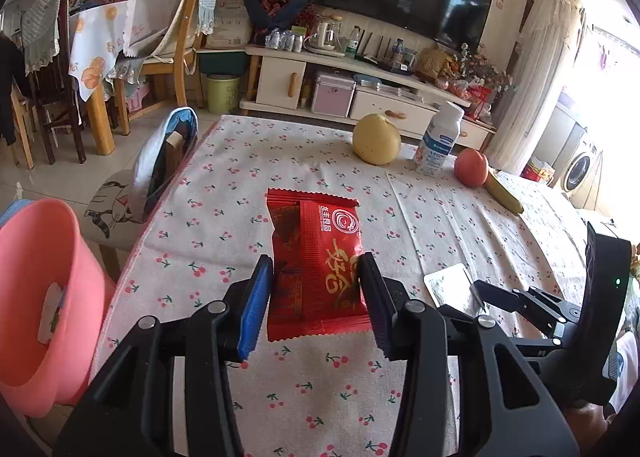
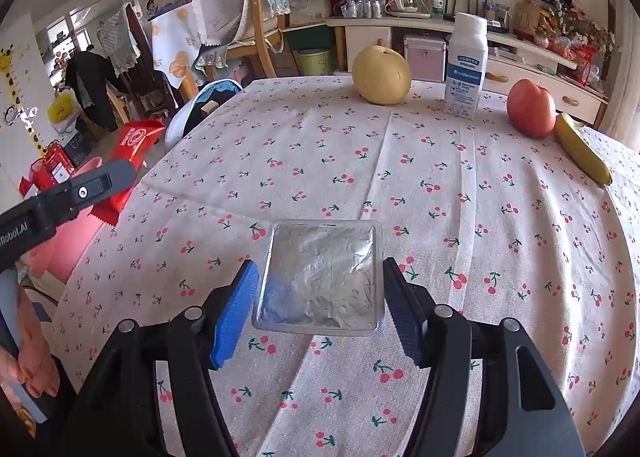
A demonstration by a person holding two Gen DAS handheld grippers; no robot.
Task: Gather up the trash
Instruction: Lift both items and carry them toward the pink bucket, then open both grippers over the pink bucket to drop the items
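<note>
Left wrist, red wrapper (image 1: 316, 261) lengthwise between left claw (image 1: 316, 297)

Left gripper (image 1: 316, 289) clamps shut; right gripper (image 2: 320, 297) spread wide.

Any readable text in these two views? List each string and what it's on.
"nRobot.AI", cut off at the frame edge: on the left hand-held gripper body, seen from the right wrist view.
Gold and white Chinese characters plus a round logo on the red snack wrapper: too stylised to transcribe reliably.
Blue print on the white milk bottle: too small to read.
Foil packet: no text visible.
</note>
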